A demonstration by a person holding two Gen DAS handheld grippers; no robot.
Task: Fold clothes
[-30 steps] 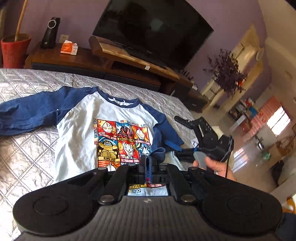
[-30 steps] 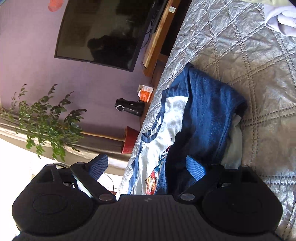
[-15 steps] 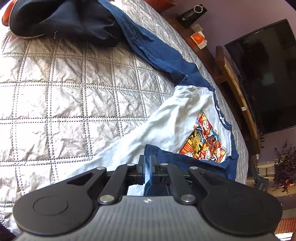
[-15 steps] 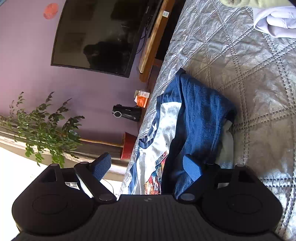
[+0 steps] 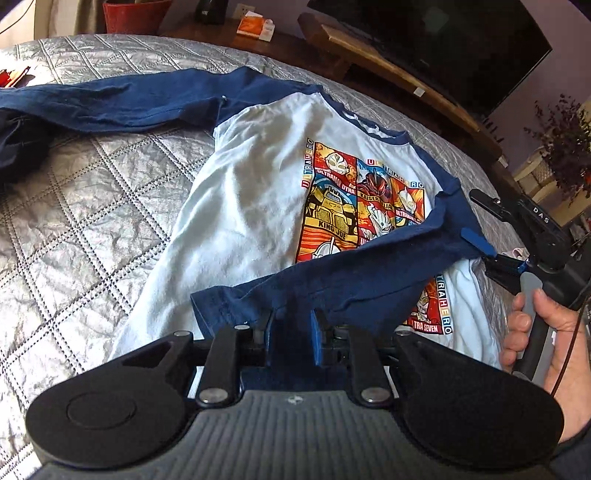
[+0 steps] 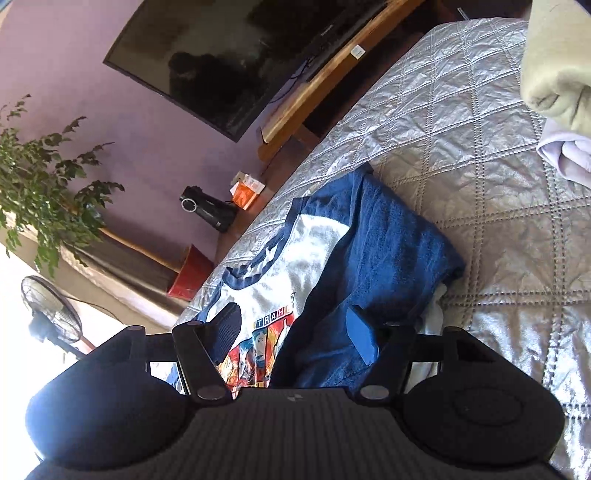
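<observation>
A white shirt (image 5: 251, 206) with navy sleeves and a comic print lies face up on the silver quilted bed (image 5: 74, 229). One navy sleeve (image 5: 354, 280) is folded across its lower front. My left gripper (image 5: 291, 326) stands over that sleeve's cuff end. Its jaws are opening, with navy cloth in the narrow gap and the pads off it. My right gripper (image 6: 295, 330), held by a hand (image 5: 554, 332), sits at the sleeve's shoulder fold (image 6: 399, 251). Its jaws are closing but still wide, one pad resting on the navy cloth. The other sleeve (image 5: 122, 103) stretches out to the left.
A dark jacket (image 5: 18, 147) lies at the bed's left edge. Folded pale clothes (image 6: 554, 85) sit on the quilt to the right. Past the bed stand a wooden TV bench (image 5: 388, 70), a television (image 5: 443, 40), a red pot (image 5: 133, 14) and a floor fan (image 6: 48, 310).
My left gripper has come down with the sleeve end onto the shirt's lower front, and its jaws have parted. The right gripper's jaws have narrowed and its view has rolled.
</observation>
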